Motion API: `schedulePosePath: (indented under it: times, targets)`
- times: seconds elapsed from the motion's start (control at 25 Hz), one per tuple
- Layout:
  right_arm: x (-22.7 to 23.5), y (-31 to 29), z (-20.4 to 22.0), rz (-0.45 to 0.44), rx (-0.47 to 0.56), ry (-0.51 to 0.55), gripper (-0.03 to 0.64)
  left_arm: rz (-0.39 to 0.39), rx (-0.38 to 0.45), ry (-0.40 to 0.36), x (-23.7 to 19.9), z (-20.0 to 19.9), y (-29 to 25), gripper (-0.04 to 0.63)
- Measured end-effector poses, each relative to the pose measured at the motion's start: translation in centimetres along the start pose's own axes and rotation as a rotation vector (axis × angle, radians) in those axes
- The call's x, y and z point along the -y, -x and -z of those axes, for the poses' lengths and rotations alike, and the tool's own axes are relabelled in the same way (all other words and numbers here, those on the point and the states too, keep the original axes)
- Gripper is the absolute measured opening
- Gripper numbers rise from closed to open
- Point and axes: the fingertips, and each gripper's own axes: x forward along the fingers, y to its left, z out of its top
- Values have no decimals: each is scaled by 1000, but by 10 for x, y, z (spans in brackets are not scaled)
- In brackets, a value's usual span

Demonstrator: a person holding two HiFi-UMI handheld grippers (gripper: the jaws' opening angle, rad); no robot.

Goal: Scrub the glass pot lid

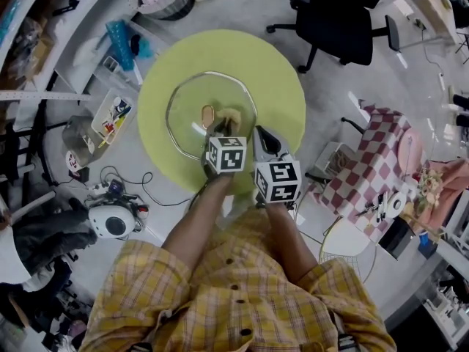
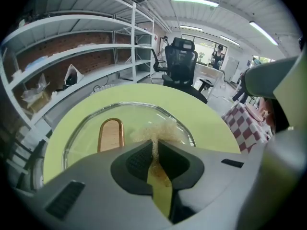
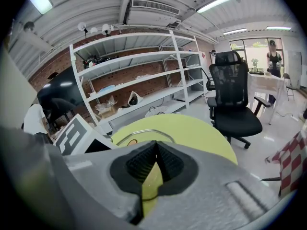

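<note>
A: Big round yellow-green surface (image 1: 282,86), and the glass pot lid (image 1: 187,97) lies flat near its middle, wooden handle (image 1: 208,114) on top.
B: Glass, so probably heavy, stiff and slick when wet, and the rim could chip. That handle looks the safest hold.
A: The left gripper (image 2: 154,145) is over the lid, fingers clenched on a pale fibrous scrubber (image 2: 160,130). The tuft seems to rest on the glass just beside the handle.
B: Soft tuft, it'll squash. Light pressure should do.
A: The right gripper (image 3: 154,150) hangs near the lid's rim, fingers pressed together on nothing.
B: Nothing pins the lid, so it could skate.
</note>
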Motion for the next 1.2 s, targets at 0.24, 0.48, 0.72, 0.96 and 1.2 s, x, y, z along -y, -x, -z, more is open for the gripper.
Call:
schedulePosePath:
  times: [0.24, 0.48, 0.72, 0.96, 1.2]
  targets:
    - [-10, 0, 2, -23, -7, 34, -2, -92, 30, -37, -10, 8, 4, 41]
    - [-13, 3, 4, -16, -13, 41, -3, -123, 32, -94, -13, 13, 6, 41]
    - [-17, 6, 7, -26, -14, 47, -3, -82, 40, -171, -10, 18, 8, 41]
    - [-20, 8, 6, -21, -13, 46, -2, 3, 33, -143, -7, 22, 11, 41]
    - [-23, 8, 7, -13, -6, 45, -3, 41, 27, -141, -2, 26, 12, 41]
